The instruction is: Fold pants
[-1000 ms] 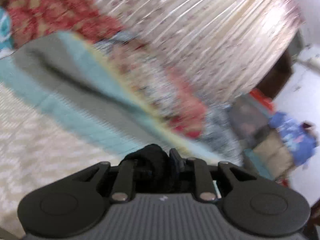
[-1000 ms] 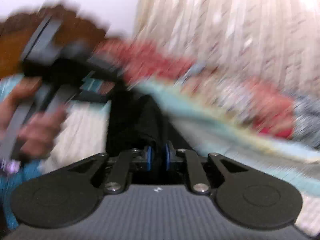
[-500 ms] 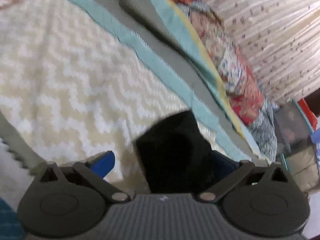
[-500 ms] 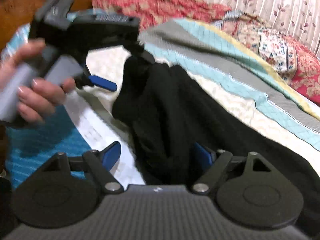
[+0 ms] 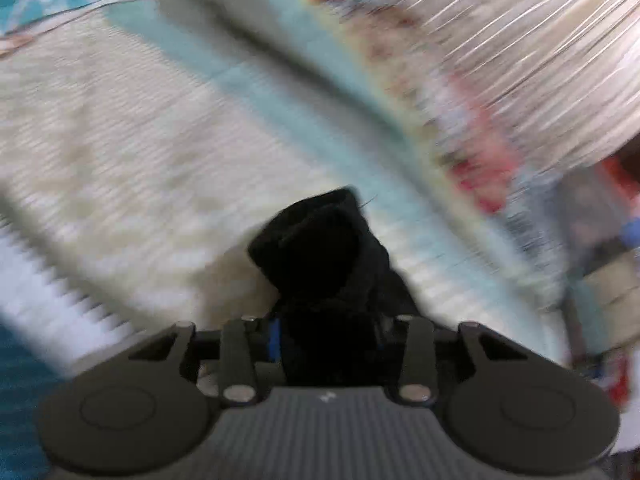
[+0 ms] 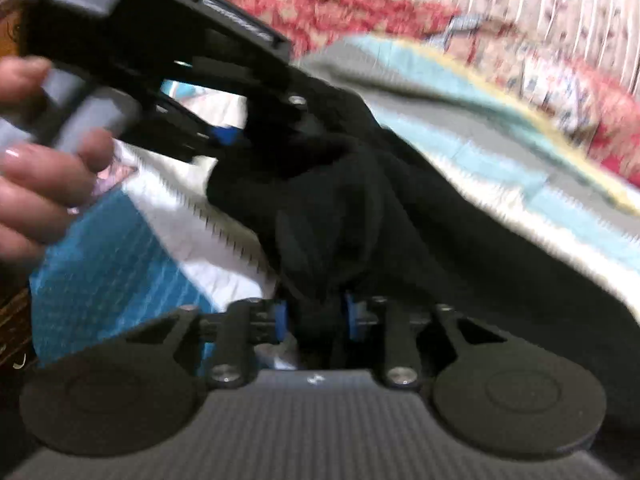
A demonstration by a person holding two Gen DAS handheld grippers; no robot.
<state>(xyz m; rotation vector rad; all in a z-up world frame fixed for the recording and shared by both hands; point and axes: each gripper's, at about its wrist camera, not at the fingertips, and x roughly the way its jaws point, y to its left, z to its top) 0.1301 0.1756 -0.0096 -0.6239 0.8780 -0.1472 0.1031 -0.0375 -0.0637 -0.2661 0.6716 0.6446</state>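
The black pants hang bunched between my two grippers over the bed. My right gripper is shut on a bunched fold of the pants. My left gripper is shut on another bunch of the pants, which sticks up between its pads. The left gripper also shows in the right wrist view, held by a hand at the upper left, with the black cloth running from it down to my right gripper.
A cream zigzag bedspread with teal and grey borders lies below. A red floral quilt and a striped curtain stand behind. A teal striped cloth lies at the left. Both views are motion-blurred.
Both grippers were shut a second ago, opened half a second ago and have shut again on the black pants. The left gripper has swung, so its view blurs.
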